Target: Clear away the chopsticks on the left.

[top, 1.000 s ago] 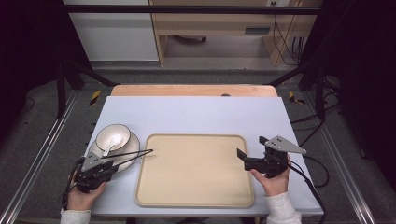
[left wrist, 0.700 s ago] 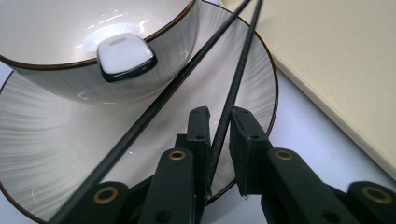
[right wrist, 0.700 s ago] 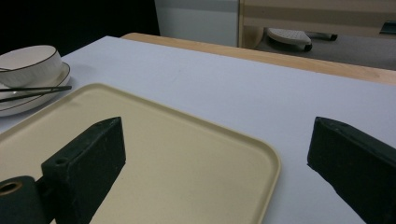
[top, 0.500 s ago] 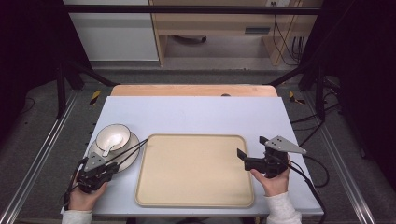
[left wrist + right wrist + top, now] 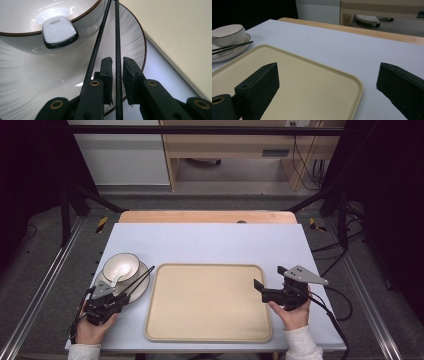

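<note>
— Pale blue worktop (image 5: 210, 242), dim room behind it, and a beige tray (image 5: 207, 302) lying bare at the centre. Where do we stand?

— Early, by our reading. Nothing has reached the tray. The white bowl (image 5: 121, 265) sits on its plate (image 5: 139, 290) at the left, beside the tray's left edge, with a white spoon (image 5: 58, 31) resting in it and over its rim.

— And the chopsticks (image 5: 135, 280)?

— They lie across the plate's right side, tips pointing out toward the tray. We see the left tongs (image 5: 117, 62) brought in narrow around one stick; the other stick runs just outside the left pad. The jaws have just been opening a touch after a squeeze, and slivers of light show on both sides of the stick, so we call it bracketed, not pinched.

— So the pick-up is not done?

— We judge not. The pair is split, and a firm hold on both sticks is what remains, then the carry.

— The right tongs (image 5: 272, 290)?

— Spread wide and holding nothing, hovering over the tray's right edge.

— How do the sticks look?

— Thin, black, finely ridged along their length, slightly crossed near the jaws. Slender things like that may roll or scissor apart under a squeeze.
</note>
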A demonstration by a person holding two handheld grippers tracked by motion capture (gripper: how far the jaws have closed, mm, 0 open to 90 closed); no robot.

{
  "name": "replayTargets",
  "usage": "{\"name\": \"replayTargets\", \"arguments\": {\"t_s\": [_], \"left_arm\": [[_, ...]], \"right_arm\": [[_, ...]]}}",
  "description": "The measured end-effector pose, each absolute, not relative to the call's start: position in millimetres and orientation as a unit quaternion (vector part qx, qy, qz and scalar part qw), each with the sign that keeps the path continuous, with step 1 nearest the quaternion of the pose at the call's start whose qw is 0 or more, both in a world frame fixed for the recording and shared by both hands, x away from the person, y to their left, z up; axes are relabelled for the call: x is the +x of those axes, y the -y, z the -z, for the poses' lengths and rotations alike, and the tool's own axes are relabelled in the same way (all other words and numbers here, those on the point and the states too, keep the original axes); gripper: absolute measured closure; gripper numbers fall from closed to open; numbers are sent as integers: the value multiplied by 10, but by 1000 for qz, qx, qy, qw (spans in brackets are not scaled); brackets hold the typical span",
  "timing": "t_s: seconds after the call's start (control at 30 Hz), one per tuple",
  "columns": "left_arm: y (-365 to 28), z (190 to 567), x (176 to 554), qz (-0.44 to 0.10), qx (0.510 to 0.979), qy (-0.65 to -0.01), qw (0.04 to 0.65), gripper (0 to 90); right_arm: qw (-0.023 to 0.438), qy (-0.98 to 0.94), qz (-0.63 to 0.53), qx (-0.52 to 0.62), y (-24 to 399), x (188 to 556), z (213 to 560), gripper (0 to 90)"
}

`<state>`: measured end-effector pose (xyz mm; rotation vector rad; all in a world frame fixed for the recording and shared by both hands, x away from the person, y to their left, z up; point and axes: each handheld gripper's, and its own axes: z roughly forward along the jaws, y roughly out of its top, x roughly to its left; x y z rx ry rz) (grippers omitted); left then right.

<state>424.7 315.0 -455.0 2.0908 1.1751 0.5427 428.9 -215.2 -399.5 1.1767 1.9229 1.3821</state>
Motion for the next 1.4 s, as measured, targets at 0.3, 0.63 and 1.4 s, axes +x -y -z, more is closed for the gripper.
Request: {"name": "replayTargets", "arguments": {"t_s": [0.3, 0.63, 1.4], "left_arm": [[-3089, 4543, 4257, -207, 801, -453, 332, 849], [-3056, 4445, 4176, -218, 791, -453, 349, 851], [-2645, 4325, 3947, -252, 731, -494, 398, 851]], "right_arm": [[249, -703, -506, 434, 2153, 4289, 3994, 45], [252, -702, -505, 434, 2170, 4281, 3981, 42], [255, -698, -507, 437, 2183, 4269, 3963, 41]]}}
